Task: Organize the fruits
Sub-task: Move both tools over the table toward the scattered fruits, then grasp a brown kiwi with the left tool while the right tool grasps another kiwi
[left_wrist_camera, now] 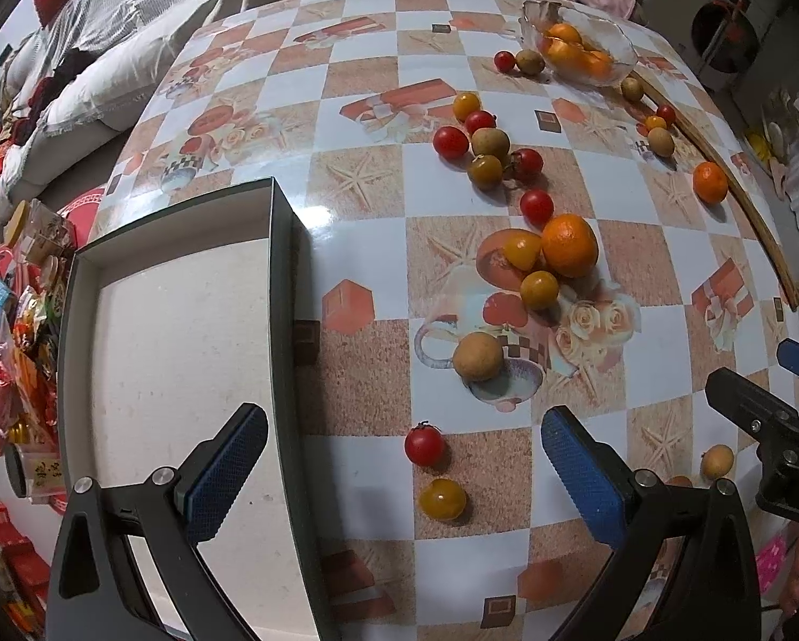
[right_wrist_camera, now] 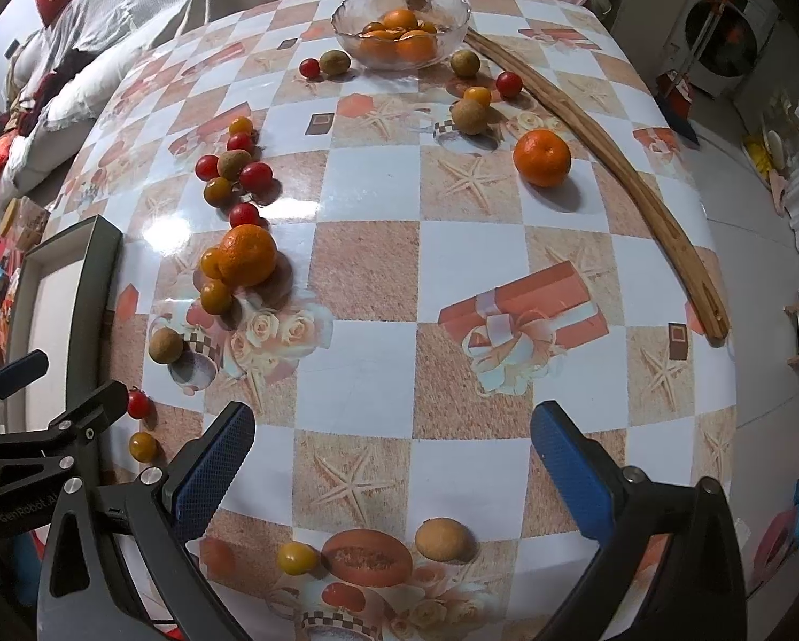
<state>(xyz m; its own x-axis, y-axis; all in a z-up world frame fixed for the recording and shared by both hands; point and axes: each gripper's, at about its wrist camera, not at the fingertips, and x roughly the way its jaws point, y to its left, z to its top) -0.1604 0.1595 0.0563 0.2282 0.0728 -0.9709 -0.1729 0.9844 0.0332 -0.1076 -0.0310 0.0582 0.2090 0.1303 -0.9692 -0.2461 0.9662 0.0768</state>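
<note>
Fruit lies scattered on the patterned table: red cherry tomatoes (left_wrist_camera: 424, 445), yellow tomatoes (left_wrist_camera: 442, 499), brown longans (left_wrist_camera: 478, 356) and mandarins (left_wrist_camera: 569, 244). A glass bowl (right_wrist_camera: 452, 16) at the far side holds mandarins. A loose mandarin (right_wrist_camera: 541, 157) lies right of centre. A dark box (left_wrist_camera: 284, 288) with a white inside sits at the left. My left gripper (left_wrist_camera: 404, 475) is open and empty above the red and yellow tomato. My right gripper (right_wrist_camera: 394, 459) is open and empty above a longan (right_wrist_camera: 441, 538) and a yellow tomato (right_wrist_camera: 297, 557).
A long curved wooden stick (right_wrist_camera: 629, 181) lies along the table's right side. A sofa with bedding (left_wrist_camera: 110, 53) stands behind the table. Snack packets (left_wrist_camera: 9, 352) lie on the floor at the left. The table edge (right_wrist_camera: 736, 320) drops off at the right.
</note>
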